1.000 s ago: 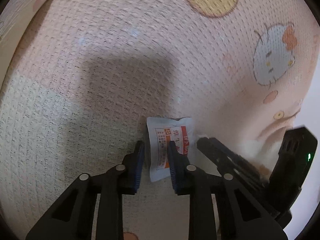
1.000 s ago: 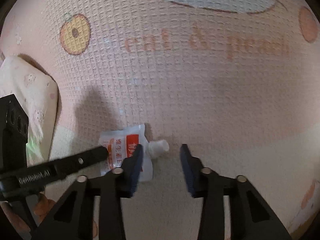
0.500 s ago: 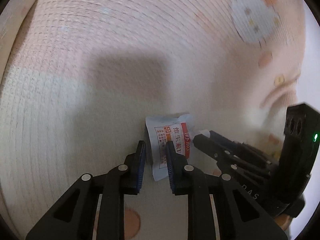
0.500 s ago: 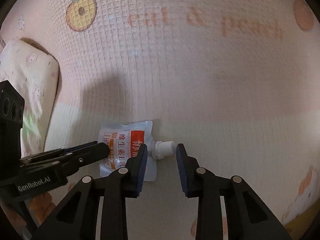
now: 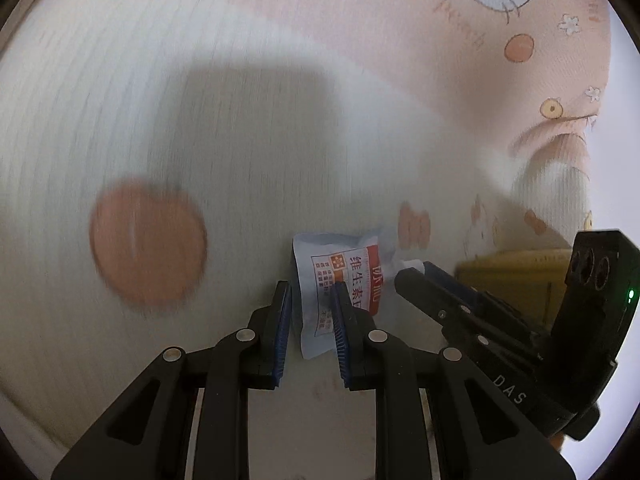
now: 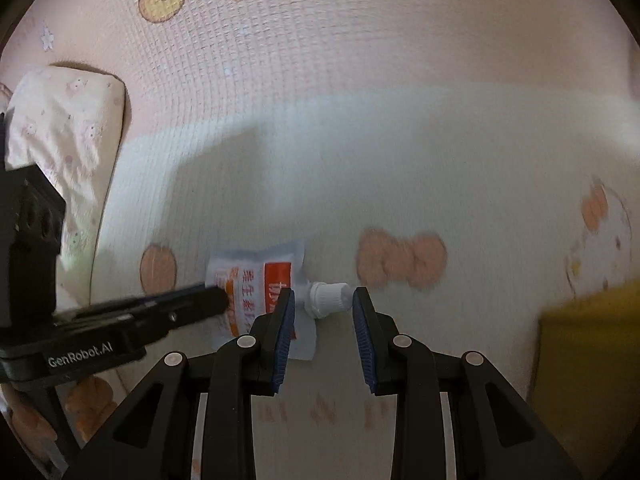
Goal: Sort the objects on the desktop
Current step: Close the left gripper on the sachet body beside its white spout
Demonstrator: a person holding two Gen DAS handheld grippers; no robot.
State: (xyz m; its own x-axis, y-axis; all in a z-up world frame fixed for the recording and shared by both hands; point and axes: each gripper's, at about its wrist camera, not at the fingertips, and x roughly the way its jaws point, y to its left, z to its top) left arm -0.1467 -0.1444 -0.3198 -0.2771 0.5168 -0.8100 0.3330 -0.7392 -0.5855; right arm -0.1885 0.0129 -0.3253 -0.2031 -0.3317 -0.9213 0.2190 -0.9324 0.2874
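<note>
The spout pouch (image 5: 344, 288) is held up off the cartoon-print mat (image 6: 360, 100) by the left gripper (image 5: 310, 322), jaws pinched on its body, w/ the right gripper (image 6: 323, 320) half open around the white cap (image 6: 330, 298), prob. for a handover, tbh.

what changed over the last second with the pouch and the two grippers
Both grippers carried the pouch off the pink part of the mat to its pale green part, near a yellow box. The left gripper stays clamped on the pouch body; the right gripper has narrowed its jaws around the white spout.
</note>
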